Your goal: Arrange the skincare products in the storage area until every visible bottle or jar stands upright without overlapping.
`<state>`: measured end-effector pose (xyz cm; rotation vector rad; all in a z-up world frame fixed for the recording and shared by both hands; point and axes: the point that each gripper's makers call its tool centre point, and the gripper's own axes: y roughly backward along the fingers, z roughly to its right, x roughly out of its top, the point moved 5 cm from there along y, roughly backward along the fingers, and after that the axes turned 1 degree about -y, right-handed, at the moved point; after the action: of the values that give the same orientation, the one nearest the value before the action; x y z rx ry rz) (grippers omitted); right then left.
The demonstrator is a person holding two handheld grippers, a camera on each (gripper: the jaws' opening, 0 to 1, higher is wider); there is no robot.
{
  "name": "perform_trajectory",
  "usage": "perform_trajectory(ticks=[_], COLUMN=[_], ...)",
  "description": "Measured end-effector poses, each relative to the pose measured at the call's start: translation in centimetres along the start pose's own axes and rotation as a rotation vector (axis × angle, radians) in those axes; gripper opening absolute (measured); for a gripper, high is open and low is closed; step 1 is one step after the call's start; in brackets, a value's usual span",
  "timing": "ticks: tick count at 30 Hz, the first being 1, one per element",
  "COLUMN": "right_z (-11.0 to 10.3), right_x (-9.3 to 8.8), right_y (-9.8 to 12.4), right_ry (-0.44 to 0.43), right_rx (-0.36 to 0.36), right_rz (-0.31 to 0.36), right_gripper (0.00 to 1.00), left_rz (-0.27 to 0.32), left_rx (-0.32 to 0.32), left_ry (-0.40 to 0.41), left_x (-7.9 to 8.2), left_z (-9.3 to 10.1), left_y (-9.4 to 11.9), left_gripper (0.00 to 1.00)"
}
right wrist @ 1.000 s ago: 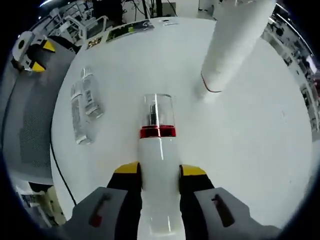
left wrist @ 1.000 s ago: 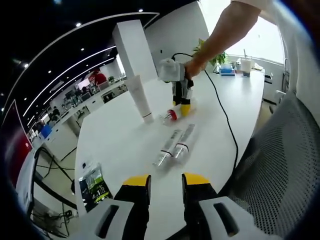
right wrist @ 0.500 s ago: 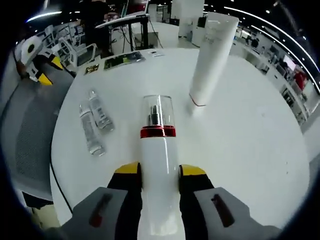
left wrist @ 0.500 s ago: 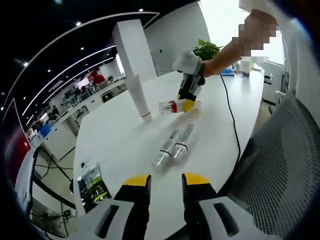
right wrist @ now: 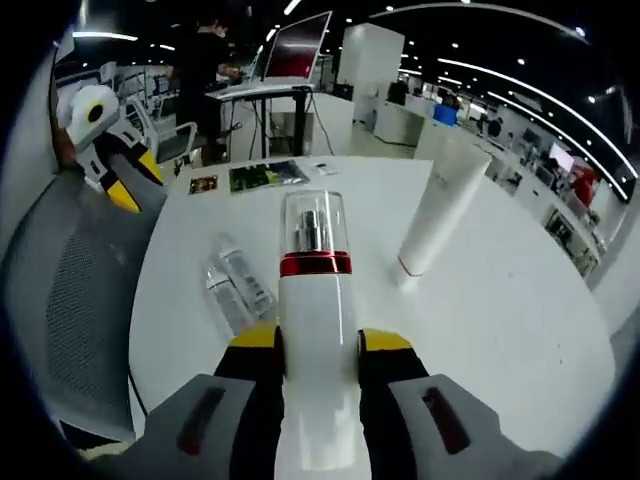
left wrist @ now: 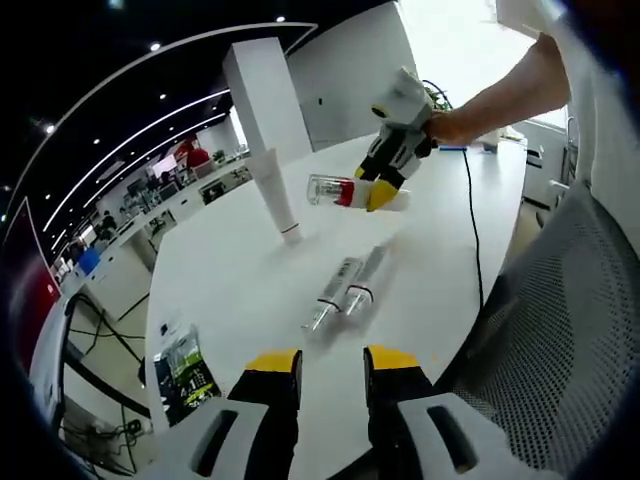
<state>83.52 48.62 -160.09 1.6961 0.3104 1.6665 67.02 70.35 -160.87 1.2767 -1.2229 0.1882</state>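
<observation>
- Pump bottle (right wrist: 316,300) betw. right gripper (right wrist: 318,345) jaws, above table (right wrist: 500,320), lying sideways in left gripper view.
- Two small bottles (left wrist: 345,290) lie side by side on table, touching.
- Tube (left wrist: 276,196) upright behind them.
- Leaflet (left wrist: 186,365) nr table edge, just ahead of left gripper (left wrist: 330,365).

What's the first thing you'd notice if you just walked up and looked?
The white pump bottle with a red ring, clamped in the right gripper and held in the air above the round white table. Behind it a tall white tube stands on its cap, and two small clear bottles lie flat side by side.

Grey-white tongs (left wrist: 330,368) with yellow-tipped black jaws, trailing a black cable (left wrist: 472,240).
</observation>
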Motion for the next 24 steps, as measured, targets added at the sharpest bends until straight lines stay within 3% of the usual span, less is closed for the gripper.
perform_trajectory(ticks=[12,18,24], right_z=[-2.5,-3.7,-4.9], right_x=[3.1,4.5,5.2], right_y=[1.0,1.6,1.9], right_ry=[-0.098,-0.146,-0.204], right_rx=[0.016,0.026,0.035], right_rz=[0.16,0.226,0.267], right_gripper=[0.25,0.25,0.25], left_rz=[0.016,0.043,0.068], left_rx=[0.0,-0.008,-0.037], left_ry=[0.016,0.111,0.148], left_x=[0.1,0.3,0.7], left_z=[-0.2,-0.9,-0.5], left_y=[0.1,0.2,0.3], left_gripper=[0.25,0.27,0.28])
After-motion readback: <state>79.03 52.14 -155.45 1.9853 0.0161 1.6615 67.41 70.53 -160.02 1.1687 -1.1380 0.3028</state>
